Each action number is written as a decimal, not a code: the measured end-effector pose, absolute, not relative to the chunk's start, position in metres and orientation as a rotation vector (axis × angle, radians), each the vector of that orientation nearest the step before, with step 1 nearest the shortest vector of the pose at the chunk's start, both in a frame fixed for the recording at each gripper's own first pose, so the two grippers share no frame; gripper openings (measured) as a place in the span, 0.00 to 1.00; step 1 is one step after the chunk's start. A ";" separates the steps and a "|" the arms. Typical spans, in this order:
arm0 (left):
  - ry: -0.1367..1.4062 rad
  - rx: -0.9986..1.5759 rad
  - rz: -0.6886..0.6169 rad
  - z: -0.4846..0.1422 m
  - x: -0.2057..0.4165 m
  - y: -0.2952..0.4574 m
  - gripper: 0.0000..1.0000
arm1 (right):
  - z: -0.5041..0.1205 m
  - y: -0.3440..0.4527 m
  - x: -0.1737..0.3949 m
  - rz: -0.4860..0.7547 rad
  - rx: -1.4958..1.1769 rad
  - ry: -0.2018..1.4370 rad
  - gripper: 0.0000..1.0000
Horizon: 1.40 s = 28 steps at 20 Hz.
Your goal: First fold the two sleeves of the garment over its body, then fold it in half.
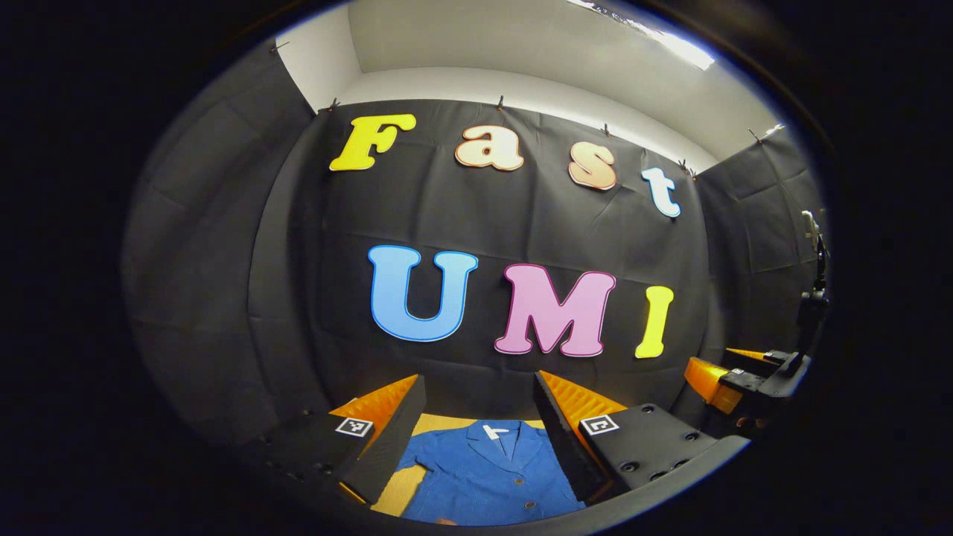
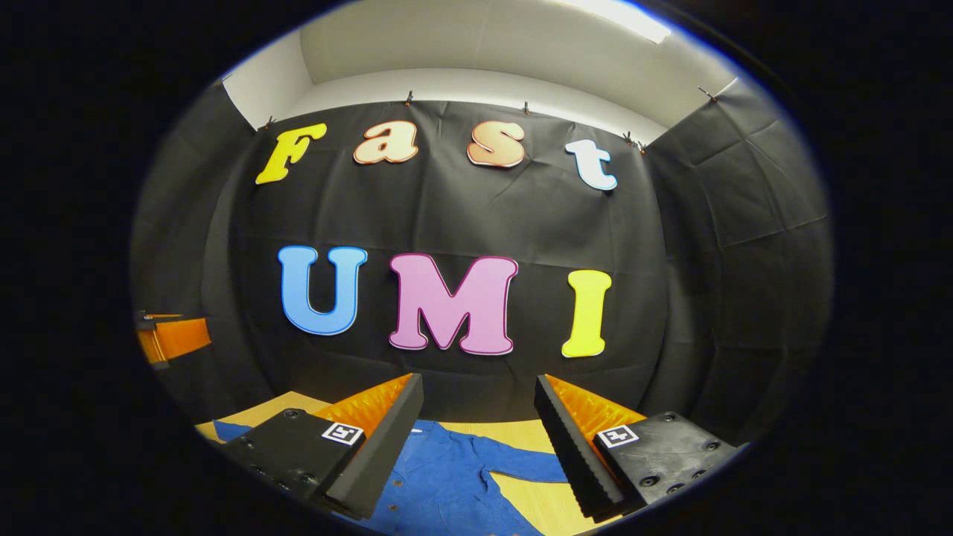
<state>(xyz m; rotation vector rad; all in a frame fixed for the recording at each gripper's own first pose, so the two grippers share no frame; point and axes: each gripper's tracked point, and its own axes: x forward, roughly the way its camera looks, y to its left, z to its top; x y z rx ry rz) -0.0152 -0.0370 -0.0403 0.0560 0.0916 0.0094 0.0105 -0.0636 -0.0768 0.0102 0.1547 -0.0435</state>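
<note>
Wooden table [image 2: 521, 428], blue garment [image 1: 488, 476] flat, sleeve [image 2: 514, 467] outstretched

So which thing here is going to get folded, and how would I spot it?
Look below the black cloth wall to the pale wooden table. On it lies the blue garment, spread flat with its front up. It has a collar, a row of dark buttons, and a sleeve stretched sideways, not yet folded. Both claws hang open above it.

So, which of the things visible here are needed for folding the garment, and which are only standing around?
For the job:
- blue button-up shirt, lying flat, sleeves not yet folded
- left gripper, open above it
- right gripper, open above it

Just there:
- wooden table under the shirt
- black cloth wall
</note>
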 end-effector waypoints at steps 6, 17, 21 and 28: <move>0.133 0.079 0.037 -0.060 -0.013 -0.056 0.83 | -0.139 -0.072 0.040 -0.002 0.043 0.286 0.97; 0.254 0.066 0.107 -0.114 -0.008 -0.074 0.83 | -0.293 -0.149 0.102 -0.075 0.047 0.587 0.98; 0.283 0.072 0.151 -0.124 -0.010 -0.068 0.83 | -0.346 -0.219 0.099 -0.228 0.004 0.701 0.98; 0.335 0.085 0.182 -0.145 -0.001 -0.066 0.83 | -0.414 -0.341 0.070 -0.472 -0.033 0.863 0.98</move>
